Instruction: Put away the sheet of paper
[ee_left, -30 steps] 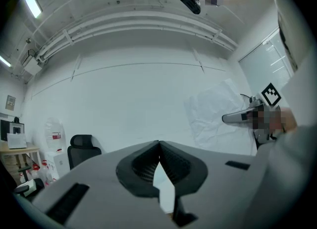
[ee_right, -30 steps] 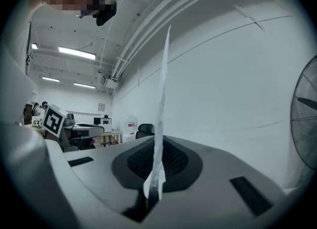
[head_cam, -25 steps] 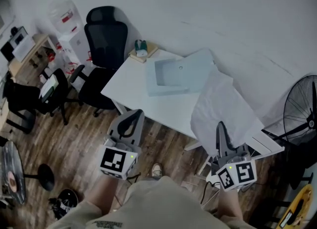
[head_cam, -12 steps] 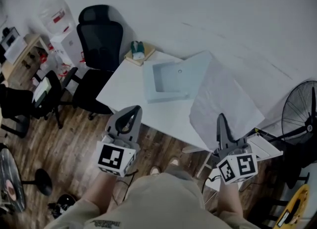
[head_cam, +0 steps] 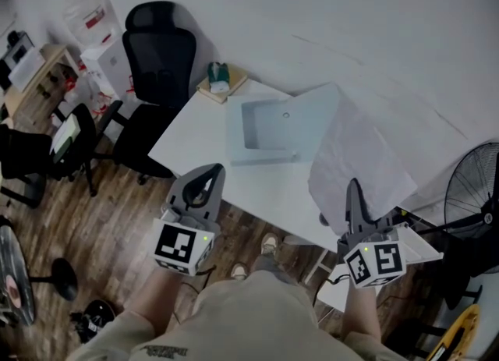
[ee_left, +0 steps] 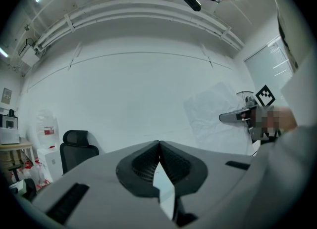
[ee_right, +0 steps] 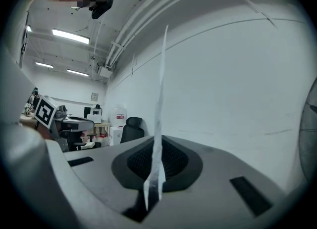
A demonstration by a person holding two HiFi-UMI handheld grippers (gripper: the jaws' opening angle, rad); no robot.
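Note:
The white sheet of paper (head_cam: pixel 360 153) is pinched at its near edge by my right gripper (head_cam: pixel 355 185), which is shut on it. The sheet stands up and leans over the right end of the white table (head_cam: pixel 195 145). In the right gripper view the paper (ee_right: pixel 161 89) shows edge-on, rising from between the closed jaws. A pale blue open box (head_cam: pixel 234 129) with its flap lies on the table just left of the sheet. My left gripper (head_cam: pixel 213 171) hovers at the table's near edge, shut and empty, and its tips meet in the left gripper view (ee_left: pixel 159 144).
A black office chair (head_cam: pixel 162 47) and a water dispenser (head_cam: pixel 92 23) stand beyond the table's left end. A small stack with a green object (head_cam: pixel 221 79) sits on the far corner. A floor fan (head_cam: pixel 475 199) stands at the right, and a white rack (head_cam: pixel 417 244) sits below the table's end.
The person has stepped a little closer to the table. The sheet, once draped over the table's right end, now stands higher in the right gripper. The left gripper has barely moved.

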